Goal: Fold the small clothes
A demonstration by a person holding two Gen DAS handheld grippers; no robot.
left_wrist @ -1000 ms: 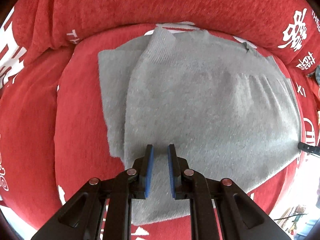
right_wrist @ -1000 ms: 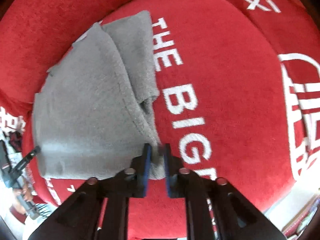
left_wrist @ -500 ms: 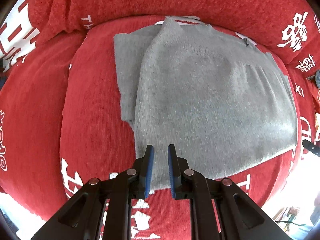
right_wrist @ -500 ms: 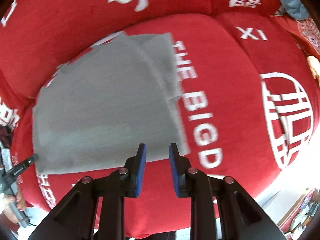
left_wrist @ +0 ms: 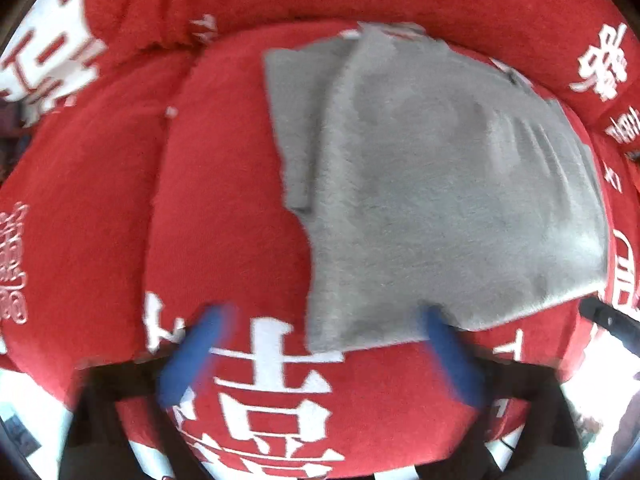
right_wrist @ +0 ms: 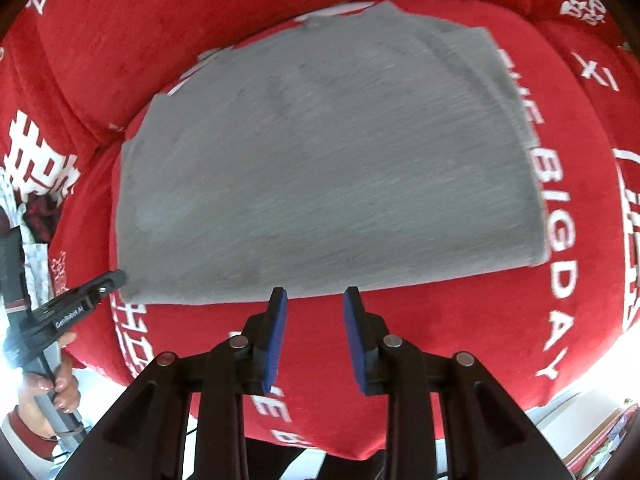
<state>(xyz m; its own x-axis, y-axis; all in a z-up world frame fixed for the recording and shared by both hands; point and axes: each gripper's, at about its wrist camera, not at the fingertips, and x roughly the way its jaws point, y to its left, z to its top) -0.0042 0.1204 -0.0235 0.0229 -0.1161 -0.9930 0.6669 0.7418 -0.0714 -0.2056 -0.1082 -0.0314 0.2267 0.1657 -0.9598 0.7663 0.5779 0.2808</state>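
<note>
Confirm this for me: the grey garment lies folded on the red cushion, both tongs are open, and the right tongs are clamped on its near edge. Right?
Not quite. The right tongs are not clamped on anything: the right wrist view shows their blue pads spread apart just short of the near edge. The rest holds: the grey garment lies folded on the red cushion, and the left tongs are open too.

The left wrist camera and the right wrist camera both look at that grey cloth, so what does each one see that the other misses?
Only the left wrist view shows the folded-under flap along the grey garment's far side, and its own left gripper wide open, blurred. Only the right wrist view shows the words THE BIG DAY on the red cushion, a hand holding a handle, and the right gripper open. Both show the garment lying flat on the cushion, ungripped.
</note>
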